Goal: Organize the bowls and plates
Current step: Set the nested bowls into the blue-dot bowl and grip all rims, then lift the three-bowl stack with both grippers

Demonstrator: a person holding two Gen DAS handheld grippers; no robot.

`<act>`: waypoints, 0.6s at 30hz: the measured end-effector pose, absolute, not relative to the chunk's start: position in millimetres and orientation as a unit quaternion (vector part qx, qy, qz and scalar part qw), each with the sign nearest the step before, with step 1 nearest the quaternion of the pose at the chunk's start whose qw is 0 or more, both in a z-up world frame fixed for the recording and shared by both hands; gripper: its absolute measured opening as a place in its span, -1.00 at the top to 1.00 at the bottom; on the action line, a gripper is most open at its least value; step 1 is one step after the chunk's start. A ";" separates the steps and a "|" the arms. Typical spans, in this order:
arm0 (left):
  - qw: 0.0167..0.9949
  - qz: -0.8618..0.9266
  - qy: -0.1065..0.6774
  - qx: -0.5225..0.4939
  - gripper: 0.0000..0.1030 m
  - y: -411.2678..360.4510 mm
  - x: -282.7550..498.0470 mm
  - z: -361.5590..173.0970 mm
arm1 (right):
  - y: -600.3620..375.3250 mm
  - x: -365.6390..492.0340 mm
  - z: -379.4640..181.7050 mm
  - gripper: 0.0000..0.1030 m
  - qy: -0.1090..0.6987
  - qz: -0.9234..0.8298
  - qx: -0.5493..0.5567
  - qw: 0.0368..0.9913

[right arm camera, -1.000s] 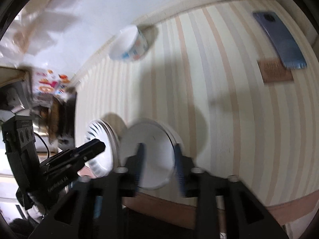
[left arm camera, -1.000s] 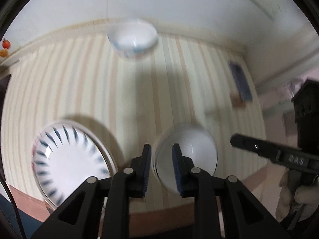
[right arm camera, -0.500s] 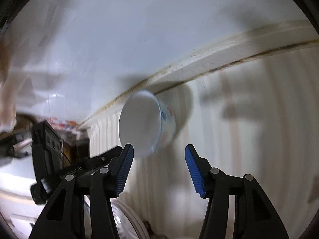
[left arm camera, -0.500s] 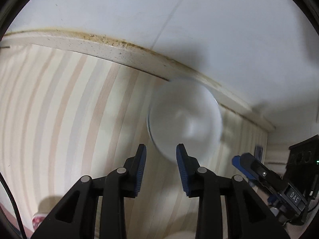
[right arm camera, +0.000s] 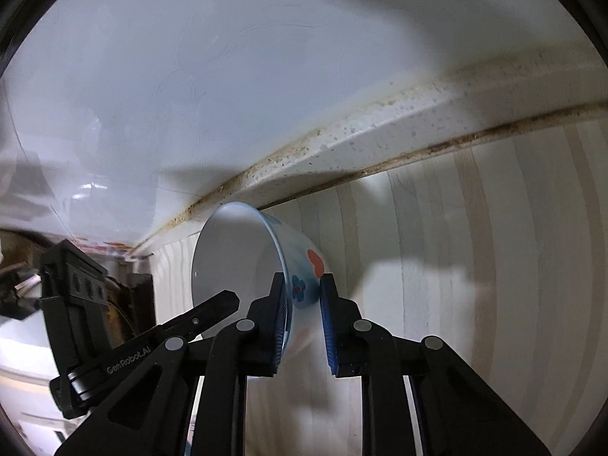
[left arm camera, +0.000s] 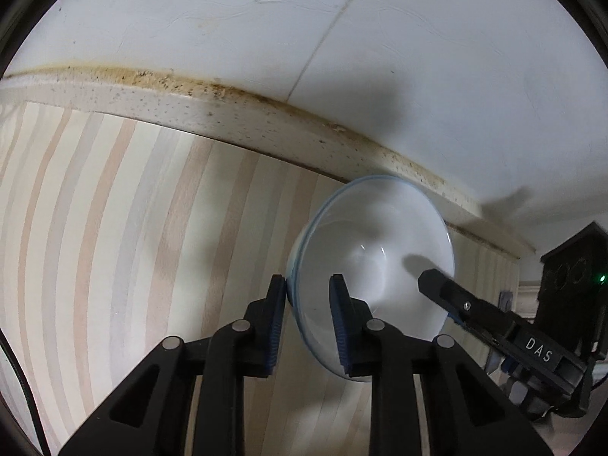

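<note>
Gripping: both grippers closing on one bowl point(left arm camera: 374, 266)
left gripper point(left arm camera: 307, 326): jaws straddle left rim, closing on it
bowl: white, blue-rimmed, flowers outside, between both jaw pairs, on striped counter point(left arm camera: 114, 228)
right gripper point(right arm camera: 302, 321): jaws closing on right wall

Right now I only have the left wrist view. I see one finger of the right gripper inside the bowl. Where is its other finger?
Observer: Outside the bowl. The right gripper straddles the bowl's wall with one pad on each side, and its jaws are closing.
Operator: Anything on that outer wall? I only see the white inside and a blue rim.
Observer: Yes, a red flower and a blue flower are painted there. The blue one sits between the two pads, next to the outer pad.
</note>
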State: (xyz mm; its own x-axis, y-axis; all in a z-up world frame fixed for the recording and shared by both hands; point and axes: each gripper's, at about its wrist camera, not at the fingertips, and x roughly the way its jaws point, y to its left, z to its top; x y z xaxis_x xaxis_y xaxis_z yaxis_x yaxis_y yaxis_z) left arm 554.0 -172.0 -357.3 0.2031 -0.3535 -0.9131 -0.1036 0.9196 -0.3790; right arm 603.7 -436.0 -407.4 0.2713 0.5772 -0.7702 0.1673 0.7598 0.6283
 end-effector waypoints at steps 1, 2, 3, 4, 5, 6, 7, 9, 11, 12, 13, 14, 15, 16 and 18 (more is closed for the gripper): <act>0.755 -0.083 0.625 -0.180 0.59 -173.8 551.5 -356.3 | -435.0 603.7 -405.9 0.63 0.587 0.140 0.313 0.733; 0.758 -0.084 0.623 -0.176 0.59 -175.2 548.9 -354.1 | -433.6 603.7 -403.6 0.63 0.587 0.140 0.306 0.737; 0.759 -0.084 0.622 -0.173 0.59 -177.1 547.1 -352.4 | -430.9 603.7 -402.2 0.63 0.586 0.140 0.304 0.738; 0.761 -0.086 0.620 -0.170 0.59 -178.0 543.4 -349.1 | -431.3 603.7 -400.7 0.63 0.586 0.140 0.303 0.738; 0.763 -0.086 0.618 -0.169 0.59 -177.7 541.1 -346.5 | -430.4 602.3 -397.7 0.63 0.585 0.140 0.300 0.740; 0.766 -0.087 0.616 -0.165 0.59 -178.5 537.5 -342.4 | -427.7 599.8 -395.2 0.63 0.584 0.141 0.296 0.742; 0.767 -0.088 0.614 -0.162 0.59 -178.8 534.8 -339.5 | -425.1 598.2 -393.0 0.63 0.583 0.141 0.295 0.744; 0.773 -0.092 0.610 -0.150 0.59 -186.5 536.8 -330.0 | -423.6 592.4 -385.3 0.63 0.580 0.143 0.291 0.747; 0.775 -0.096 0.608 -0.145 0.59 -188.9 540.6 -324.2 | -425.3 586.1 -379.8 0.63 0.578 0.143 0.291 0.749; 0.776 -0.099 0.607 -0.142 0.59 -189.9 536.8 -319.4 | -425.4 580.7 -374.6 0.63 0.576 0.144 0.292 0.749; 0.776 -0.101 0.606 -0.142 0.59 -188.7 535.5 -316.2 | -426.0 577.2 -371.8 0.63 0.576 0.144 0.292 0.750; 0.778 -0.103 0.604 -0.141 0.59 -188.7 530.9 -310.3 | -428.8 571.9 -366.4 0.63 0.574 0.145 0.292 0.751; 0.780 -0.107 0.601 -0.138 0.59 -189.2 525.9 -304.1 | -429.3 565.6 -359.9 0.63 0.570 0.146 0.292 0.754; 0.781 -0.109 0.600 -0.137 0.59 -190.0 524.0 -300.4 | -432.6 560.5 -354.0 0.63 0.568 0.146 0.291 0.756; 0.782 -0.116 0.597 -0.135 0.59 -192.2 513.2 -288.0 | -435.0 547.6 -342.9 0.63 0.564 0.145 0.291 0.759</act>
